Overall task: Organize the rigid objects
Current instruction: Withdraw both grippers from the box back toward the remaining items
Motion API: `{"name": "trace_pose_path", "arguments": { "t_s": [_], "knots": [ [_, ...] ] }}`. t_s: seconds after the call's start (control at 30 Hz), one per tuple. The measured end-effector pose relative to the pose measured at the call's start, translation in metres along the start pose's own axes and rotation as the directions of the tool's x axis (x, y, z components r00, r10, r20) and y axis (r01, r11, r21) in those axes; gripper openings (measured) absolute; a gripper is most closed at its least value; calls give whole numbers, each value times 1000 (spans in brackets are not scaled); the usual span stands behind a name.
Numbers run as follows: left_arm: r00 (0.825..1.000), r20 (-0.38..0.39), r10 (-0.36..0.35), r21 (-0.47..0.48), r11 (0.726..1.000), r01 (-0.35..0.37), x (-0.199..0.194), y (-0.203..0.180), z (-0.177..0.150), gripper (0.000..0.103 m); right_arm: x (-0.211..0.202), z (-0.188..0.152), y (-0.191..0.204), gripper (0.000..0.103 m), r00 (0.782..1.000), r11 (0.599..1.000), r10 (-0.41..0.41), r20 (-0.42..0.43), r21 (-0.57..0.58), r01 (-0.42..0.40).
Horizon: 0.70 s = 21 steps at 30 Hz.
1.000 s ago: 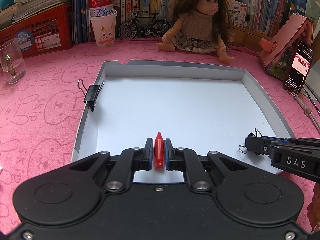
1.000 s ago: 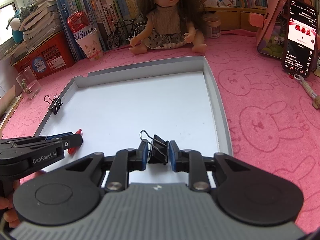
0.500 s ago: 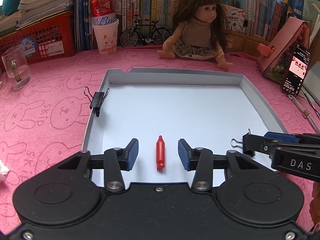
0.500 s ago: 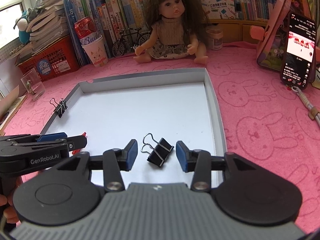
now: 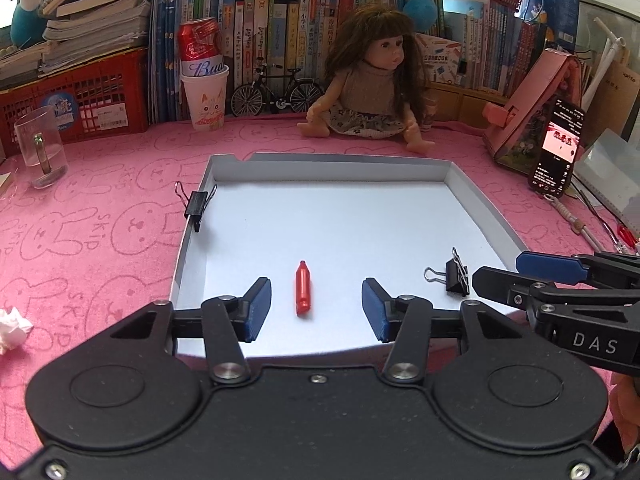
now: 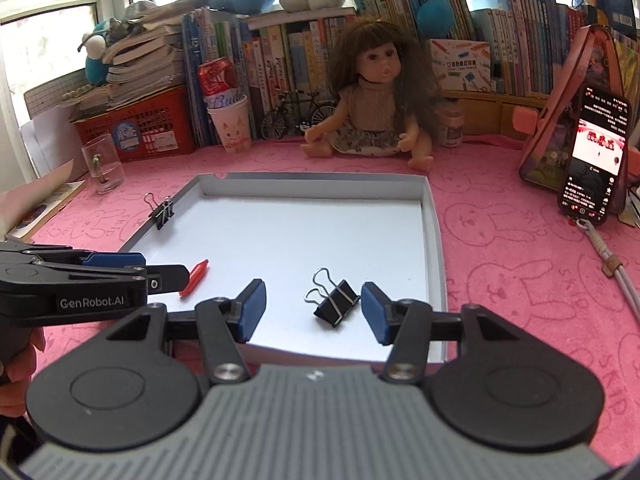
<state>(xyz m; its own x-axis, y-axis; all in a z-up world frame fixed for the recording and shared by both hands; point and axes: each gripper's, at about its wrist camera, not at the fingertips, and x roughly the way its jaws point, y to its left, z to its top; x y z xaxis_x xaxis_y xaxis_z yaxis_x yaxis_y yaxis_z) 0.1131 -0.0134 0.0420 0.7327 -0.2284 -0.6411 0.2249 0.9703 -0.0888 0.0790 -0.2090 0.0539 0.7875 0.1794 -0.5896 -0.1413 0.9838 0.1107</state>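
Two small rigid things are lying loose on the white floor of the shallow tray point(image 5: 480, 196): a red crayon point(image 5: 303, 289) at about 6 o'clock near the front edge, and a black binder clip point(image 6: 334, 300) toward 4 o'clock. Both are looking light and stiff; the crayon is probably waxy and prone to rolling, so taking it across the middle of its barrel seems best, while the clip should be pinched across its flat black body, since its wire loops are springing and swivelling. Fingers of the left gripper point(image 5: 316, 308) are opening, holding nothing, the crayon sitting untouched between them; those of the right gripper point(image 6: 312, 310) are likewise opening around the clip without pressing it. A second binder clip point(image 5: 197, 209) is biting the tray's left wall at 10 o'clock. Crumpled white paper point(image 5: 12, 326) on the pink counter point(image 5: 100, 240) is being cut off at the frame edge.
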Motion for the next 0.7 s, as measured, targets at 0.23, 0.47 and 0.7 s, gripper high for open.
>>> {"name": "trace_pose_path", "arguments": {
  "t_s": [0.23,0.47,0.7],
  "knots": [
    [1000,21,-14,-13,1000,14,-17,1,-17,50,-16,-13,1,69,1000,1000,8,26,-19,-8],
    [999,42,-13,9,1000,12,-28,-4,-32,52,-26,-26,0,69,999,1000,4,42,-29,-2],
    [998,66,-19,28,999,17,-37,-8,-46,52,-33,-41,-1,69,999,999,3,55,-40,-1]
  ]
}}
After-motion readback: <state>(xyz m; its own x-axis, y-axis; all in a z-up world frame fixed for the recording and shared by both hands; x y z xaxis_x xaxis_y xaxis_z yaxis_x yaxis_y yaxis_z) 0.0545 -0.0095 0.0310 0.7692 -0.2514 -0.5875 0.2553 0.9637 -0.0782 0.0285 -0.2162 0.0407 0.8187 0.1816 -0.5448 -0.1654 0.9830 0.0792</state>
